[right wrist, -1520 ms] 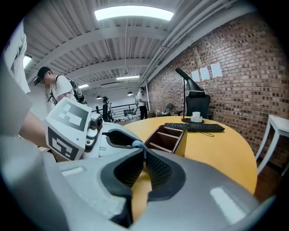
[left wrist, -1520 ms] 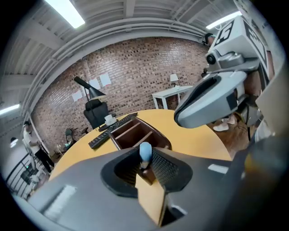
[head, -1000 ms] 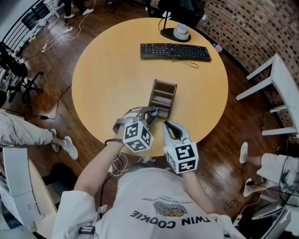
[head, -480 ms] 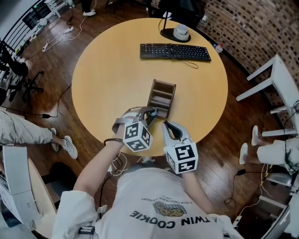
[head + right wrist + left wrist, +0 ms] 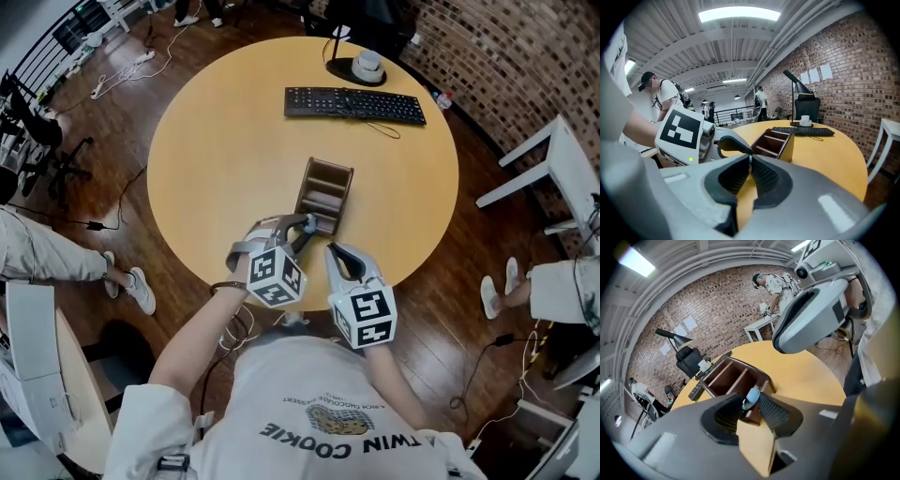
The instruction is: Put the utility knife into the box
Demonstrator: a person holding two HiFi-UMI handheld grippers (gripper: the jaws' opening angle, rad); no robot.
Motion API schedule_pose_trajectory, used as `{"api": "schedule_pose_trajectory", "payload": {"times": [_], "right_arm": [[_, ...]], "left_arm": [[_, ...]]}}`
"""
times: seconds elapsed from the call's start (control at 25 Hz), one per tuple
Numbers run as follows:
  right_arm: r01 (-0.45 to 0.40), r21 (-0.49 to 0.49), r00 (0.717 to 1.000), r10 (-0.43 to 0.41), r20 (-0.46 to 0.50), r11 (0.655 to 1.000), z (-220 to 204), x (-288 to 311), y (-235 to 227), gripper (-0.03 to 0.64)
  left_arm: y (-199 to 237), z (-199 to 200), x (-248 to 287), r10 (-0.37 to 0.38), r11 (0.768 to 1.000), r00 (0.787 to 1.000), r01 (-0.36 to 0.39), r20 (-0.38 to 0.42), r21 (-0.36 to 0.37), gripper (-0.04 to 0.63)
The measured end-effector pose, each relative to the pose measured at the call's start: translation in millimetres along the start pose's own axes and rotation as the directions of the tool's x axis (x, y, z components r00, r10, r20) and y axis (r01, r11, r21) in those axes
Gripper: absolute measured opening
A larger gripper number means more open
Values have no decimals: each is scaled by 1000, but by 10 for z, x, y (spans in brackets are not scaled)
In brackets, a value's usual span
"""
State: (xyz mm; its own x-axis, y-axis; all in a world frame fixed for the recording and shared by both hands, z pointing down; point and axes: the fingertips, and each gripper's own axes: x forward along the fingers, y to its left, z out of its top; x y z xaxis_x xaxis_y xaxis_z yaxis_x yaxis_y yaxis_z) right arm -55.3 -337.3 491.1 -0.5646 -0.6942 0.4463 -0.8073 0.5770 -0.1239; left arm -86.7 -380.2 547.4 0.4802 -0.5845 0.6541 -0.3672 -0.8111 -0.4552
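A brown wooden box (image 5: 325, 195) with several compartments stands on the round table (image 5: 216, 141). My left gripper (image 5: 305, 228) is at the box's near end. In the left gripper view the utility knife's light blue end (image 5: 752, 396) pokes up between the jaws of that gripper (image 5: 751, 405), over the nearest compartment of the box (image 5: 726, 376). The jaws are opening and a gap shows beside the knife. My right gripper (image 5: 331, 251) waits close by on the right, shut and empty, pointing at the box (image 5: 776, 140); its jaws (image 5: 750, 159) meet at the tips.
A black keyboard (image 5: 355, 104) lies at the table's far side, with a white cup (image 5: 364, 64) on a black lamp base behind it. A white bench (image 5: 553, 159) stands to the right. The table's near edge runs just under the grippers.
Both grippers stay at the box's near end. Only the head view shifts slightly, and a person's feet at the right move.
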Motion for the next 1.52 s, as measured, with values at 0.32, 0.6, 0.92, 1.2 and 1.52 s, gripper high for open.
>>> {"api": "schedule_pose_trajectory", "payload": {"times": [0.32,0.6,0.92,1.2,1.52], "right_arm": [[-34,-16,999,34,9,999,-26,-122,4,17],[-66,-39,997,67,30,997,-29,-293,-28,17],[-111,-67,992,115,57,992,-15,-640,-45,17],[-155,-95,984,162,73,983,-126,-1030,-25,17],[-181,-99,979,189,72,978,-307,-1508,23,17]], "left_arm": [[-55,33,-125,60,997,998,-61,-15,-46,132],[-206,196,-256,111,985,994,-112,-12,-131,129],[-420,618,-554,191,936,981,-173,29,-306,89],[-768,859,-747,257,888,966,-227,22,-399,54],[-1185,1147,-1009,307,831,951,-253,28,-496,29]]}}
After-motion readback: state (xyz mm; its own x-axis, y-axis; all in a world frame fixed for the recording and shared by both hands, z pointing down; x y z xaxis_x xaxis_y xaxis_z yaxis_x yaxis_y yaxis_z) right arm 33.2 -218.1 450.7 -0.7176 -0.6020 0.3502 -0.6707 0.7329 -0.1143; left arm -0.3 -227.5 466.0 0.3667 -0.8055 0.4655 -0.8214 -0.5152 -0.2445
